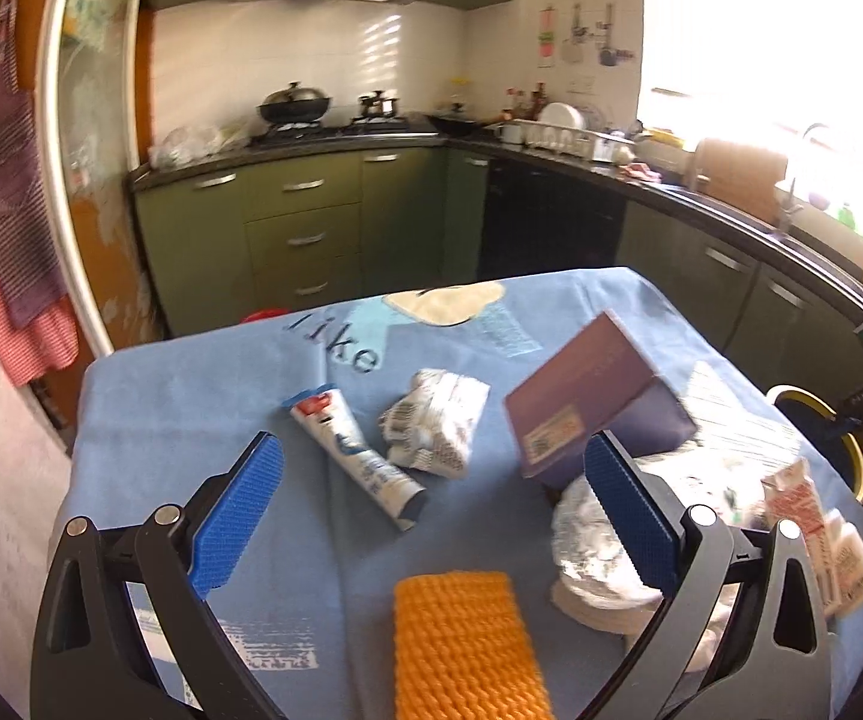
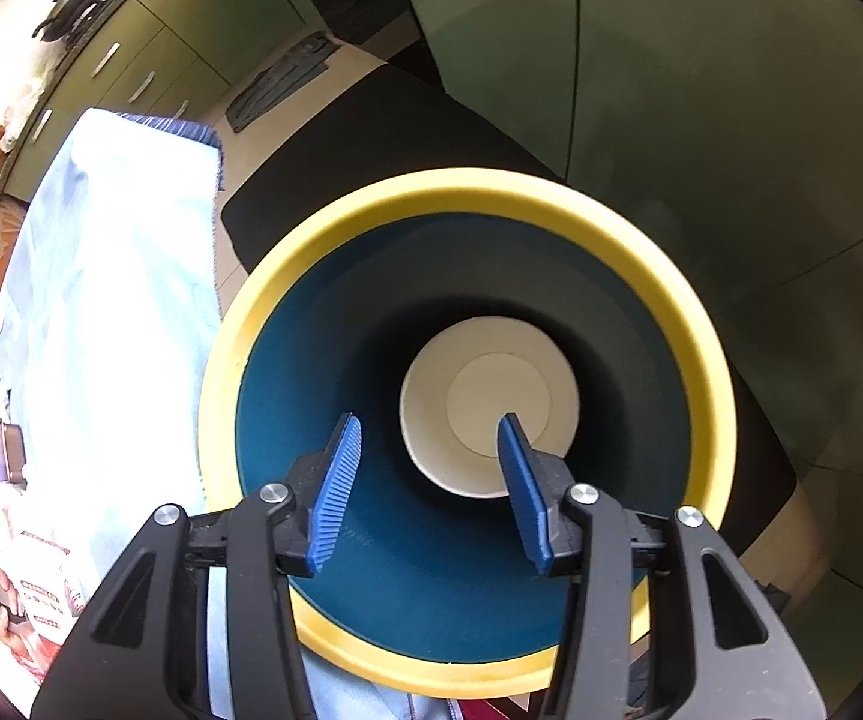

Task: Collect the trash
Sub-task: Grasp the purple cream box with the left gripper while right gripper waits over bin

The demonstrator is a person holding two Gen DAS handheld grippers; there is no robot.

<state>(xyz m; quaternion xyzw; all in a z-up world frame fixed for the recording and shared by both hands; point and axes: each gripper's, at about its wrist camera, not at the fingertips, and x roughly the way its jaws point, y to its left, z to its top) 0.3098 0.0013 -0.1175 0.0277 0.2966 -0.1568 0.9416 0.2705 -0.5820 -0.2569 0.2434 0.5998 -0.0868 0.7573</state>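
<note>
- Left gripper (image 1: 431, 498): jaws spread wide, nothing between the blue pads; it hangs over the blue tablecloth (image 1: 191, 384).
- Right gripper (image 2: 428, 477): points steeply down into the bin (image 2: 287, 294); jaws partly apart, pads pressing on nothing.
- Bin: round, yellow rim, dark blue inner wall; it stands on the floor just beside the cloth-covered table edge.
- White paper cup (image 2: 485, 354): lies at the bottom of the bin, its mouth facing up, seen between and beyond the right gripper's pads.
- Squeezed tube (image 1: 356, 453): white with blue print, lies flat on the cloth, ahead of the left gripper.
- Crumpled printed wrapper (image 1: 434, 420): just to the right of the tube.
- Purple box (image 1: 593, 402): tilted, one edge resting on the heap at the right side of the table.
- Foil-lined lid or bowl (image 1: 593, 540): partly behind the left gripper's right pad.
- Red-and-white carton (image 1: 803, 504): at the table's right edge.
- Orange knitted cloth (image 1: 461, 642): nearest the camera, flat on the tablecloth.
</note>
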